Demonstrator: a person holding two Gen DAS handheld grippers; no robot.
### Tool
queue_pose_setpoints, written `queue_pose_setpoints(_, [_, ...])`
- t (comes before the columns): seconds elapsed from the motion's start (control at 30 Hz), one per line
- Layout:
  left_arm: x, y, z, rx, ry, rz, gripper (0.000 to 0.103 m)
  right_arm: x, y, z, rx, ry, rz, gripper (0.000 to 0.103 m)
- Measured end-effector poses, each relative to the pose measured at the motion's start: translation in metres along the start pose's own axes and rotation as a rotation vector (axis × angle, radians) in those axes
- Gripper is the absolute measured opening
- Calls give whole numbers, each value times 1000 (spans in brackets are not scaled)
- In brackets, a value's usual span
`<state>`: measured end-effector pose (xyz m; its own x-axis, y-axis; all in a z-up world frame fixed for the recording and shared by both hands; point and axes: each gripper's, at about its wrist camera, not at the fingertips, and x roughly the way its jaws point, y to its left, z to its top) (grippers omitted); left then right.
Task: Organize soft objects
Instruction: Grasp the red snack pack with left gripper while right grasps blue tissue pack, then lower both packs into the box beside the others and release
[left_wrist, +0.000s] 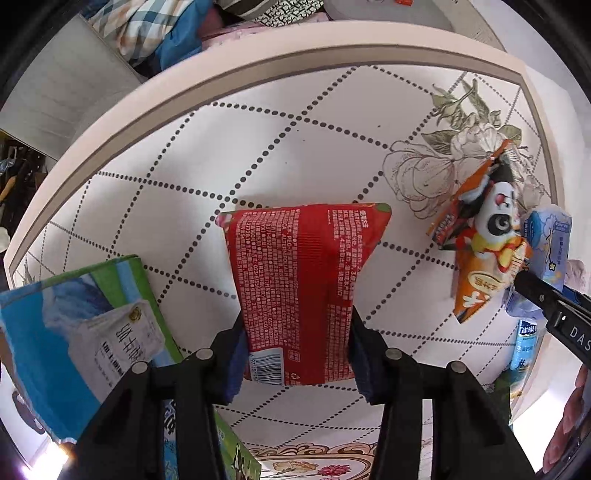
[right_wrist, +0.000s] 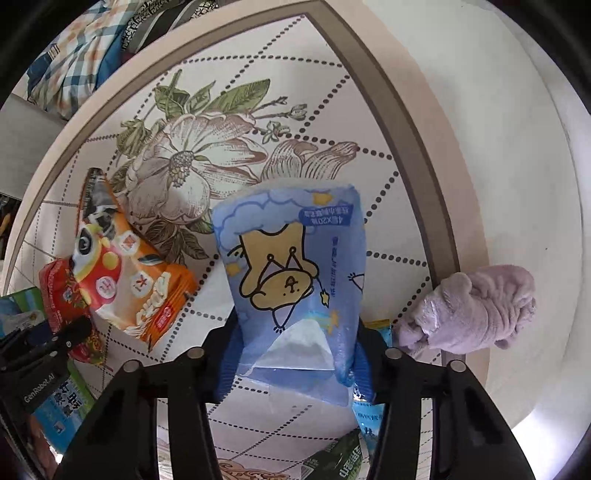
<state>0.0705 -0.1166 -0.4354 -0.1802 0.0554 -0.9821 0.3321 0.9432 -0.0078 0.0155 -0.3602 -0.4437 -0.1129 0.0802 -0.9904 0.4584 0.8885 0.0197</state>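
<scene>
Left claw (left_wrist: 297, 343) clamps a red printed plastic packet (left_wrist: 299, 284); right claw (right_wrist: 295, 354) clamps a blue cartoon-bear tissue pack (right_wrist: 291, 273) above the floral desk (right_wrist: 192, 162).

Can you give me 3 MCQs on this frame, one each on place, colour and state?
1. Where is the purple cloth?
A. Under the red pack
B. At the table's right edge
C. Between the left fingers

2. What colour is the pack with the panda?
A. Orange
B. Green
C. Black

3. What is the state of the two grippers?
A. Both open
B. Only the right holds something
C. Each shut on a pack

Answers:
1 B: in the right wrist view the cloth lies over the table border, to the right of the right gripper.
2 A: its wrapper is orange in both views.
3 C: the left gripper pinches the red pack and the right gripper pinches the blue tissue pack.
</scene>
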Motion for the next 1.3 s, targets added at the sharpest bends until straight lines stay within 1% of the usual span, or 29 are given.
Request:
queue_pose_setpoints(0.1, [-16,-6,-8,2,-30,-21,44,-11,-1,-9,2,-15,11,50])
queue_pose_setpoints(0.23, [-50,1,-26,6,-89,-68,44,-30,0,-18,7,-38,45,50])
queue_pose_setpoints(0.3, [-69,4,-36,8,-125,-90,44,-48,4,-28,1,-62,76,50])
queue_pose_setpoints(0.37, [-93,6,-54,13,-169,-115,44,-64,10,-39,-16,-85,98,50])
queue_pose_setpoints(0.43, [-116,10,-63,18,-207,-127,44,-85,19,-54,-39,-113,130,50])
queue_pose_setpoints(0.47, [-131,18,-61,18,-228,-136,44,-94,24,-61,-49,-124,145,50])
queue_pose_setpoints(0.57, [-166,48,-79,4,-284,-161,44,-138,50,-94,-91,-167,202,50])
queue_pose_setpoints(0.6, [-177,59,-93,-7,-307,-169,44,-145,61,-101,-103,-175,214,50])
queue_pose_setpoints(0.67, [-189,74,-107,-20,-330,-173,44,-161,83,-118,-133,-192,256,50])
queue_pose_setpoints(0.73, [-202,99,-125,-37,-353,-166,44,-175,107,-133,-169,-194,302,50])
queue_pose_setpoints(0.8, [-208,129,-140,-61,-367,-148,44,-184,132,-150,-201,-191,340,50])
queue_pose_setpoints(0.87, [-209,159,-149,-98,-372,-125,44,-191,167,-166,-247,-197,361,50])
queue_pose_setpoints(0.9, [-207,175,-153,-120,-370,-110,44,-191,177,-172,-263,-195,364,50])
queue_pose_setpoints(0.93, [-203,191,-156,-145,-367,-97,44,-190,199,-177,-291,-187,368,50])
queue_pose_setpoints(1.0, [-196,224,-160,-190,-354,-77,44,-186,226,-184,-324,-181,364,50])
queue_pose_setpoints(1.03, [-189,240,-160,-215,-341,-71,44,-181,246,-187,-348,-178,344,50])
queue_pose_setpoints(1.1, [-176,269,-157,-254,-315,-61,44,-173,269,-187,-373,-171,322,50])
queue_pose_setpoints(1.17, [-166,286,-156,-274,-294,-53,44,-159,299,-187,-405,-160,283,50])
queue_pose_setpoints(1.23, [-155,304,-151,-282,-274,-47,44,-150,319,-186,-428,-153,250,50])
queue_pose_setpoints(1.3, [-143,315,-144,-281,-256,-22,44,-143,338,-183,-448,-154,209,50])
